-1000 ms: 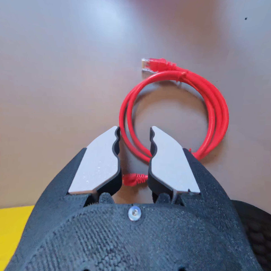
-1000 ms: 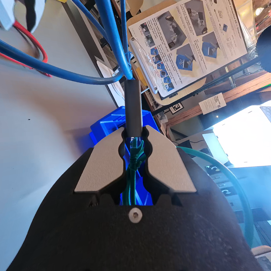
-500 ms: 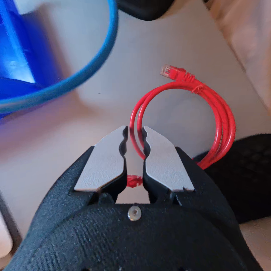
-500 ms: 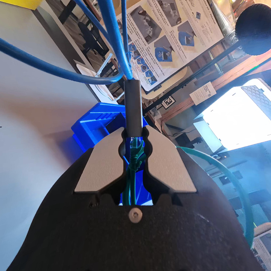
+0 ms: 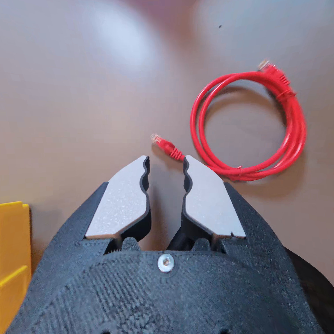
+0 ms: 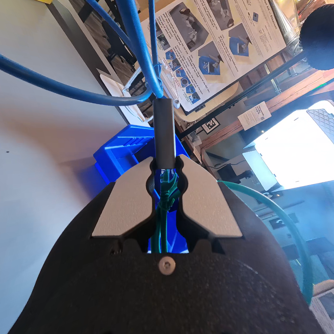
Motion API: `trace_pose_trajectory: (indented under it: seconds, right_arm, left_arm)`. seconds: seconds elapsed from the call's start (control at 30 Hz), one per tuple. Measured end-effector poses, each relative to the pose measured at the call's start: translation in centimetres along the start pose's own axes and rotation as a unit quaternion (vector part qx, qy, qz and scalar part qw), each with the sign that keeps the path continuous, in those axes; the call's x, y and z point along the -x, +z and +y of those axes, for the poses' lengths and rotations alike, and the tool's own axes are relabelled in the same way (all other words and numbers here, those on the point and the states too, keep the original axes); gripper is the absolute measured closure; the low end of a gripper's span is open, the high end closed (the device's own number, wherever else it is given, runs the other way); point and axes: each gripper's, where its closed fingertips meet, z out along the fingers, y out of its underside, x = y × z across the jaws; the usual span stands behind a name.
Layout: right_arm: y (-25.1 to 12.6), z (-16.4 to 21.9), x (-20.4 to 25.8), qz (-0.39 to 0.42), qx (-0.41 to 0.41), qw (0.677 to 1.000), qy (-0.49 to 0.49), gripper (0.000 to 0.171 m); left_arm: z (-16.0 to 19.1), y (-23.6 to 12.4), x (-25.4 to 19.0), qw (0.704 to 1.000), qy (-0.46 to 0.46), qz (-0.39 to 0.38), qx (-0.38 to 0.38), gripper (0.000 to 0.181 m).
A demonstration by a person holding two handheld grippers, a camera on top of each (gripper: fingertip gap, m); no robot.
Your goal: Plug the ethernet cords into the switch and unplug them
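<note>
Red cord (image 5: 249, 126) lying coiled on table (image 5: 72, 108), loose plug (image 5: 165, 145) just beyond left gripper (image 5: 166, 162), jaws apart, empty. Right gripper (image 6: 165, 160) clamping black switch (image 6: 164, 133). Best approaching plug squarely, gripping its body.

Pale grey table (image 5: 90, 108) seen; coiled red ethernet cord (image 5: 296, 126) laid flat on it, yellow bin (image 5: 12, 244) at edge, blue bin (image 6: 119, 159) set near far side.
</note>
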Motion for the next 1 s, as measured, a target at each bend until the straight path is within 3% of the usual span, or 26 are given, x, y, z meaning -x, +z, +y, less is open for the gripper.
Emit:
trace_pose_trajectory:
  seconds: [0.03,0.23,0.53,0.63,0.7,1.0]
  right_arm:
    - [0.1,-0.1,0.2,-0.003,-0.001,1.0,0.0,0.15]
    - [-0.1,-0.4,0.9,-0.007,0.002,1.0,-0.022,0.15]
    - [0.2,0.3,1.0,-0.015,0.007,1.0,-0.009,0.15]
    - [0.0,0.1,1.3,-0.018,-0.005,1.0,-0.021,0.15]
    - [0.0,-0.2,1.8,-0.026,-0.017,0.999,-0.036,0.15]
    - [0.7,-0.3,4.5,-0.052,-0.011,0.994,-0.101,0.15]
  left_arm:
    - [0.3,0.4,-0.1,1.0,-0.005,0.002,-0.001,0.15]
    - [-0.6,2.5,-0.7,0.999,-0.009,0.031,-0.009,0.157]
    - [-3.1,3.5,-0.4,0.972,0.225,0.059,0.022,0.164]
    - [-5.2,2.1,-2.5,0.942,0.301,0.133,-0.07,0.167]
    - [-6.2,1.5,-3.4,0.934,0.289,0.168,-0.13,0.167]
    - [-4.8,4.1,-2.0,0.972,0.205,0.083,-0.08,0.169]
